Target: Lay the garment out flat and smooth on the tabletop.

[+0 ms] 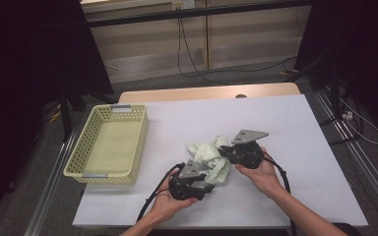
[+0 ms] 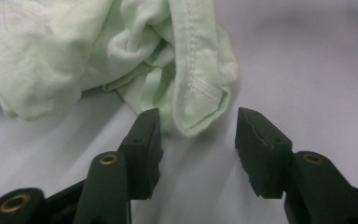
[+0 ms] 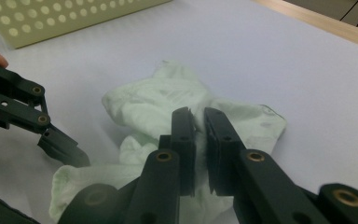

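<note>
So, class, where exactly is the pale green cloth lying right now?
In the high view, the pale green cloth lies crumpled on the white table, between the left gripper and right gripper, right of the yellow basket.

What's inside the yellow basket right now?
The yellow basket looks empty: its bare floor shows in the high view. The near wall hides a strip of floor. The green cloth lies outside on the table.

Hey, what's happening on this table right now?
A person at a white table is working a crumpled pale green cloth with a handheld gripper in each hand. The right gripper has its jaws nearly together, pinching a fold of the cloth. The left gripper has its jaws apart, with a stitched corner of the cloth between them but not yet clamped. A yellow perforated basket sits empty at the left side of the table.
</note>
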`<state>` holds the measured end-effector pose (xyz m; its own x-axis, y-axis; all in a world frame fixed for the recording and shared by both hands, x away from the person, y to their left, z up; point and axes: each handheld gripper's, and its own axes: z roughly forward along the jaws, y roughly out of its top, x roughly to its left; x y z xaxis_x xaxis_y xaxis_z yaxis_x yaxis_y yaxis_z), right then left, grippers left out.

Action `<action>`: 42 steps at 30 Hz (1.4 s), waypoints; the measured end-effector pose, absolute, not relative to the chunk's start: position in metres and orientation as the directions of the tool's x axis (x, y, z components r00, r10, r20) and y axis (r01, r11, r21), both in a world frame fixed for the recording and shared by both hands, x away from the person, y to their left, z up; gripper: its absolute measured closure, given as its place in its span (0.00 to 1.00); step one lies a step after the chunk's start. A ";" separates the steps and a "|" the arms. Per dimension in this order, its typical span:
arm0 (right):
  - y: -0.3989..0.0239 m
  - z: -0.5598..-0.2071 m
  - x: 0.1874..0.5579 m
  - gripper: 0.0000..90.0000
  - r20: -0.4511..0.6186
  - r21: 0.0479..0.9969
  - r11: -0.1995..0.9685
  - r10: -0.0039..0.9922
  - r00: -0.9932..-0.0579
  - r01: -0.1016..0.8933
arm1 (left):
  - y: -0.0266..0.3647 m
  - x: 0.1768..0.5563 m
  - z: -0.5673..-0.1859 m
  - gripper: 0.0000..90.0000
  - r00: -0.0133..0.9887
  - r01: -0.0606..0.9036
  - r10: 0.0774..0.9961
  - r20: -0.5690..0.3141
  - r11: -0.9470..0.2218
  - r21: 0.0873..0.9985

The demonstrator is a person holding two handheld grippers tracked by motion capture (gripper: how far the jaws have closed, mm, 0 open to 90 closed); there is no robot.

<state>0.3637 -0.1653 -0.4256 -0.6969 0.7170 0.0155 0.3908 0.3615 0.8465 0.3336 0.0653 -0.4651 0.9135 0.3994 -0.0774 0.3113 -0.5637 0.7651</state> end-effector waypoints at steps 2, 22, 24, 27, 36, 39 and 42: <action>-0.167 -0.425 0.363 0.92 0.014 0.847 0.360 0.720 -0.694 0.391 | 0.064 0.334 -0.464 0.60 0.915 0.302 0.397 -0.072 -0.555 0.775; -0.177 -0.425 0.361 0.87 0.040 0.862 0.311 0.745 -0.666 0.400 | 0.082 0.351 -0.448 0.96 0.876 0.344 0.476 -0.075 -0.511 0.788; -0.176 -0.428 0.360 0.86 0.037 0.857 0.321 0.742 -0.669 0.404 | 0.084 0.351 -0.447 0.96 0.867 0.364 0.491 -0.084 -0.509 0.780; -0.176 -0.434 0.360 0.86 0.047 0.846 0.329 0.737 -0.674 0.419 | 0.087 0.348 -0.445 0.96 0.864 0.358 0.498 -0.073 -0.508 0.784; -0.173 -0.432 0.358 0.89 0.042 0.850 0.338 0.721 -0.691 0.404 | 0.098 0.361 -0.440 0.96 0.835 0.372 0.545 -0.075 -0.460 0.806; -0.172 -0.432 0.358 0.89 0.044 0.855 0.332 0.719 -0.694 0.399 | 0.100 0.364 -0.437 0.96 0.827 0.378 0.557 -0.081 -0.443 0.813; -0.172 -0.431 0.358 0.89 0.055 0.863 0.313 0.721 -0.690 0.396 | 0.103 0.365 -0.432 0.96 0.817 0.398 0.566 -0.110 -0.415 0.818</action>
